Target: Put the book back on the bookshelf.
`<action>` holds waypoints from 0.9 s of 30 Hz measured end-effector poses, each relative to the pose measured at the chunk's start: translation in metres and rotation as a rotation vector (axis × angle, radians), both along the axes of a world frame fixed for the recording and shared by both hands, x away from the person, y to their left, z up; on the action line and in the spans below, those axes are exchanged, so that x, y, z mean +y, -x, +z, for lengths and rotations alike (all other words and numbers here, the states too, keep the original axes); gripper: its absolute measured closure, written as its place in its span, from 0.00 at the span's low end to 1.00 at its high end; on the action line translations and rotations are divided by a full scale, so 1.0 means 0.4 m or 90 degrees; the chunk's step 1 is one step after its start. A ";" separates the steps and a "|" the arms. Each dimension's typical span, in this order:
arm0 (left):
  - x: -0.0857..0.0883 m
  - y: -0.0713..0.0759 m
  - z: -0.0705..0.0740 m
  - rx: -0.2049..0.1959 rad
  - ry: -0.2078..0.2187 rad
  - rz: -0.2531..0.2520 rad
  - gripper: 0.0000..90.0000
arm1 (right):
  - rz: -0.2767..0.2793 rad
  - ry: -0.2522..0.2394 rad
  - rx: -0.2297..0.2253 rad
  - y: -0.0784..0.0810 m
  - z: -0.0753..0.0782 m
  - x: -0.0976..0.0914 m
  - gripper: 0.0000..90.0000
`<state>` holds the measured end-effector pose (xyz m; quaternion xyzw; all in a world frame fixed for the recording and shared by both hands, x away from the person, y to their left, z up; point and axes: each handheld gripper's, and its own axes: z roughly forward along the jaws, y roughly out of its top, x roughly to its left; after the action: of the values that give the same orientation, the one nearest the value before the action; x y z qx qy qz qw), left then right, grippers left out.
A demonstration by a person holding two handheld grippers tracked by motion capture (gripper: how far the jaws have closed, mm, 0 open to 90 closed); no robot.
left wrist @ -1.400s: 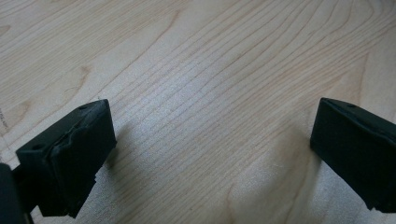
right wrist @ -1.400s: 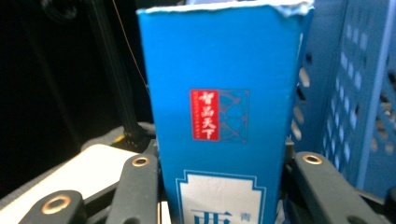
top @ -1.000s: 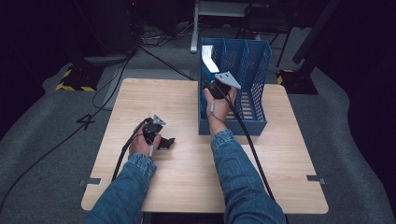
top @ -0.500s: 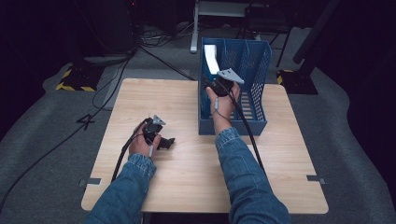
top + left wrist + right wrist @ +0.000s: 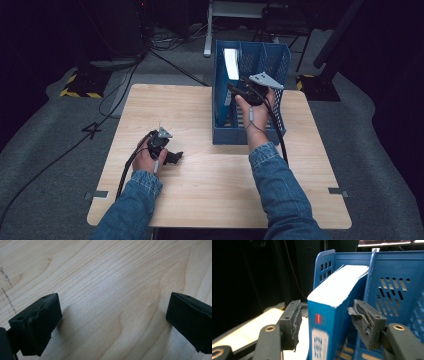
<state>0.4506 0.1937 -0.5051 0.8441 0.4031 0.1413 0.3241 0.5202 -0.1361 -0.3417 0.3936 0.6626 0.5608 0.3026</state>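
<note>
Reaching farther over the rack (image 5: 250, 134), the right gripper (image 5: 324, 322) now straddles the book (image 5: 332, 315), jaws spread; left gripper (image 5: 112, 322) rests open on the table (image 5: 200, 200).

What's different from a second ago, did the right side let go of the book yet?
The right hand-held gripper has pushed farther into the blue file rack, carrying the blue book upright into the left compartment. Its jaws now stand open on either side of the book, so it looks released. The left hand-held gripper stayed open, resting on the table.
</note>
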 end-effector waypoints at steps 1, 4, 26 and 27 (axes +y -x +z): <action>0.000 0.000 0.000 0.000 0.000 0.000 0.01 | 0.000 0.000 0.000 0.000 0.000 0.000 0.47; 0.009 0.011 -0.001 -0.004 0.000 0.002 0.01 | 0.025 0.045 0.017 0.042 0.020 -0.047 0.46; 0.034 0.039 -0.001 -0.002 0.001 -0.001 0.00 | 0.084 0.079 0.112 0.196 0.019 -0.323 0.43; 0.035 0.038 -0.001 -0.002 0.000 -0.002 0.00 | 0.084 0.079 0.118 0.203 0.011 -0.338 0.43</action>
<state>0.4355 0.2076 -0.5055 0.8446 0.4010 0.1419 0.3251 0.4392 -0.2714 -0.3375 0.3797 0.7455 0.4988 0.2263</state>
